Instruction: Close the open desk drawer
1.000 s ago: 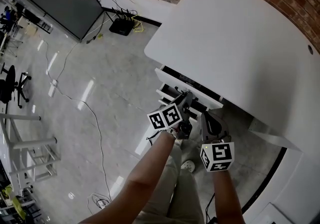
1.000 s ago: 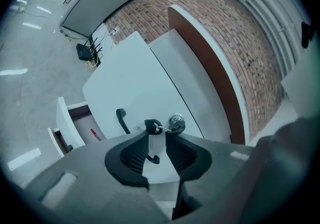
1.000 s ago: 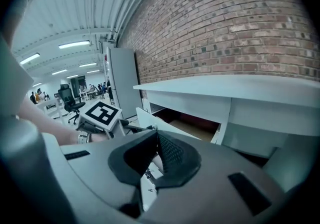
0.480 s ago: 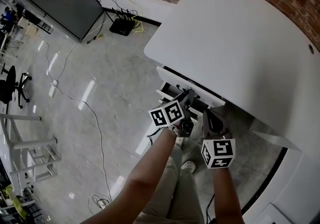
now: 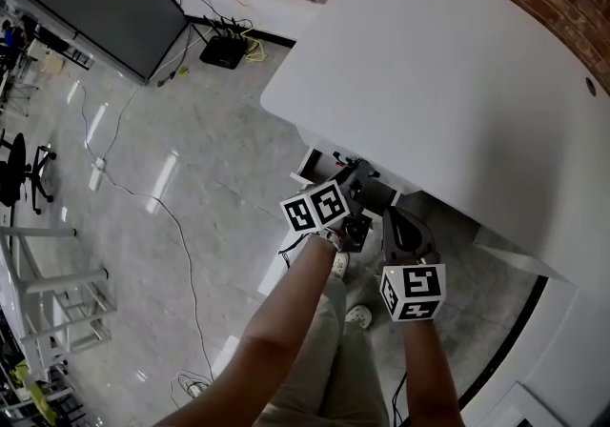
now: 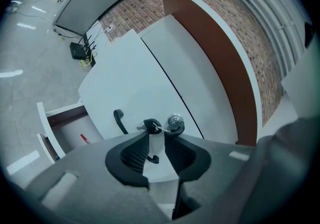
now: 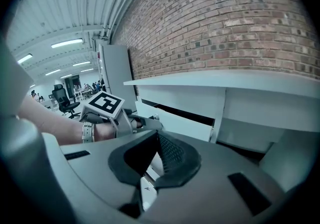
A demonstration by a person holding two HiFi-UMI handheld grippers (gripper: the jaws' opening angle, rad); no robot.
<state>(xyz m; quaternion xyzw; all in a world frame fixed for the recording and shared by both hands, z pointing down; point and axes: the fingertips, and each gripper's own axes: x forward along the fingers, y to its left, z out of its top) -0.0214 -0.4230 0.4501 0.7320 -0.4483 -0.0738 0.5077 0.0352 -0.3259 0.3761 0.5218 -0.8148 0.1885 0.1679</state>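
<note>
Smooth matt drawer front [image 6: 125,88], probably laminate

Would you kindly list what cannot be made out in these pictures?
Open drawer, left gripper view: only a corner shows; the handled drawer front hides the rest.
Red item inside it: too small to name.
Black box by the wall, head view: too small to identify.
Desk, head view: cut off by the right edge.

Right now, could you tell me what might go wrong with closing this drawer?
1. The left hand-held gripper, whose jaws have just been closing with nothing between them, is right by the key in the lock; pushing there could bend or snag it.
2. The open drawer holds a small red item; a hard shove might jolt it or slam the drawer.
</note>
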